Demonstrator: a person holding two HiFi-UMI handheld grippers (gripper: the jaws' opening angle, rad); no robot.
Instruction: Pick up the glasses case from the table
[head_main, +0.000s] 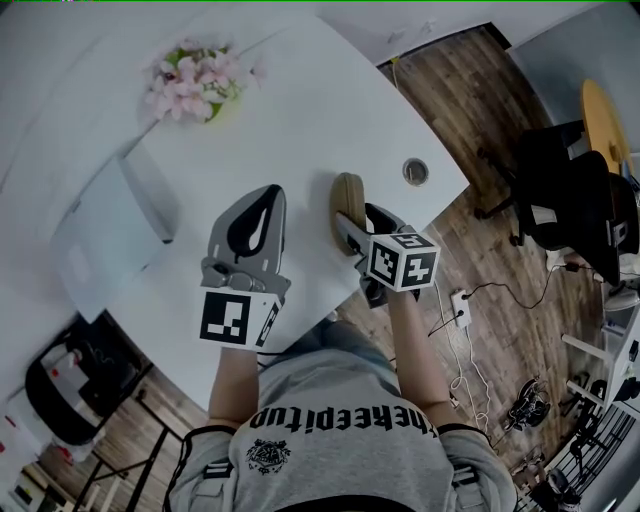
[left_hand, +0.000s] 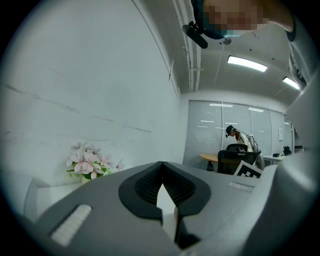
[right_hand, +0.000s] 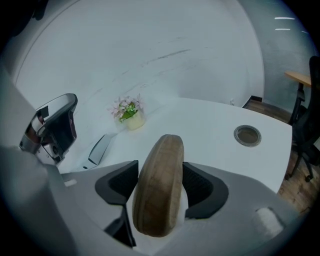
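The case (head_main: 346, 196) lies on the table (head_main: 300, 120) between the wide-open, unclamped jaws of the right gripper (right_hand: 159, 175), which should centre on it and close squarely; the left gripper (left_hand: 161, 170) hangs closed, empty.

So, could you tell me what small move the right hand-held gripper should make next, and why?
Probably close the jaws. The right hand-held gripper straddles the glasses case, which lies on the table between its pads. The jaws stand wide and do not seem to press on it yet, so squeezing should come before any lift.
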